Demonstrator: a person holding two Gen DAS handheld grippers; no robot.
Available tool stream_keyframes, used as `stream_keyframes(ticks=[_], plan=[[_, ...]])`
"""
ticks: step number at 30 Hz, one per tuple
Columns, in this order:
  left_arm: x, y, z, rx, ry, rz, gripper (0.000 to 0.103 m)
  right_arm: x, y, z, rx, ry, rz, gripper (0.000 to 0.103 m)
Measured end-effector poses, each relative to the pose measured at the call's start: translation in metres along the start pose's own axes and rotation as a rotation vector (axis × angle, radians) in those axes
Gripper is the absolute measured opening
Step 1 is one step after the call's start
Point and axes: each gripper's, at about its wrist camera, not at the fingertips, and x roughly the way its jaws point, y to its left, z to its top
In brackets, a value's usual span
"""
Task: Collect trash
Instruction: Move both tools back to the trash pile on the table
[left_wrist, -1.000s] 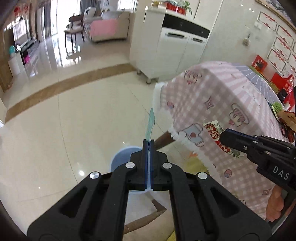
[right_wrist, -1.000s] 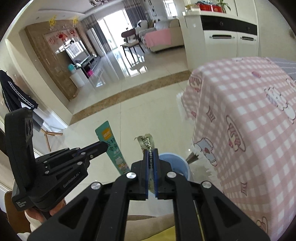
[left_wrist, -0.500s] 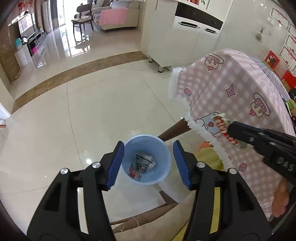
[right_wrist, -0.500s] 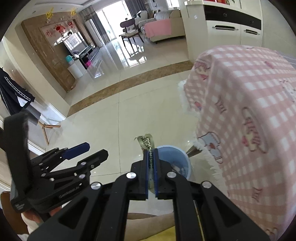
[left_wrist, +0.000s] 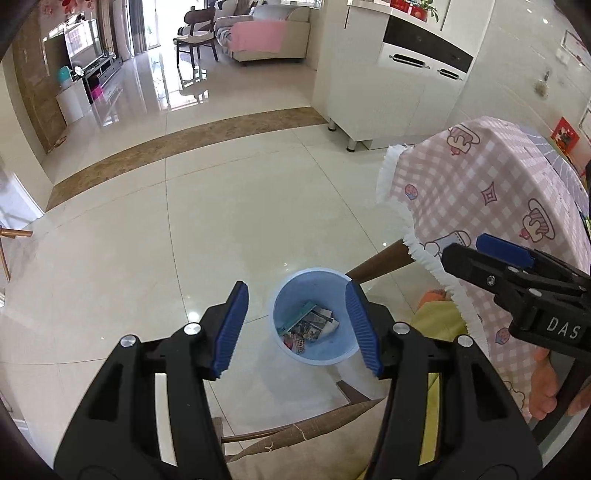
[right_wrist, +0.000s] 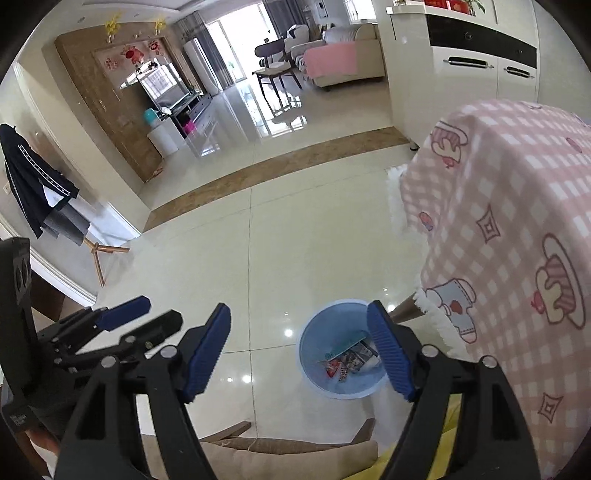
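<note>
A light blue bin (left_wrist: 314, 354) stands on the tiled floor beside the table leg (left_wrist: 380, 260), with several wrappers (left_wrist: 308, 326) lying in its bottom. My left gripper (left_wrist: 295, 285) hangs above the bin, open, with nothing between its blue pads. In the right wrist view the bin (right_wrist: 332, 306) with the wrappers (right_wrist: 351, 358) sits under my right gripper (right_wrist: 298, 305). The right jaws are opening and nothing is between them. Each gripper shows in the other's view: the right gripper (left_wrist: 463, 249) at the right, the left gripper (right_wrist: 162, 310) at the lower left.
A table with a pink checked cloth (left_wrist: 480, 192) fills the right side, its fringe hanging near the bin. A cushioned chair seat (left_wrist: 314, 443) lies just below the grippers. A white cabinet (left_wrist: 388, 92) stands behind, and a coat stand (right_wrist: 37, 184) at the far left.
The left gripper opened first and its green wrapper dropped into the bin. The right gripper then opened and its patterned wrapper left the jaws. Both views shifted over the bin.
</note>
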Motion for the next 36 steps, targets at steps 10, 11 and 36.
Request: stream_keyframes(ticks=[10,11,36], plan=[[-0.012,-0.016,0.006,0.023,-0.033,-0.013,0.056,-0.021,-0.009,-0.005,0.007,-0.025,-0.015,0.075],[-0.013,-0.018,0.007,0.026,-0.037,-0.019,0.056,-0.024,-0.011,-0.006,0.009,-0.031,-0.015,0.075],[-0.068,-0.214,0.006,0.374,-0.183,-0.311,0.079,-0.201,-0.122,-0.085,0.242,-0.291,-0.312,0.079]])
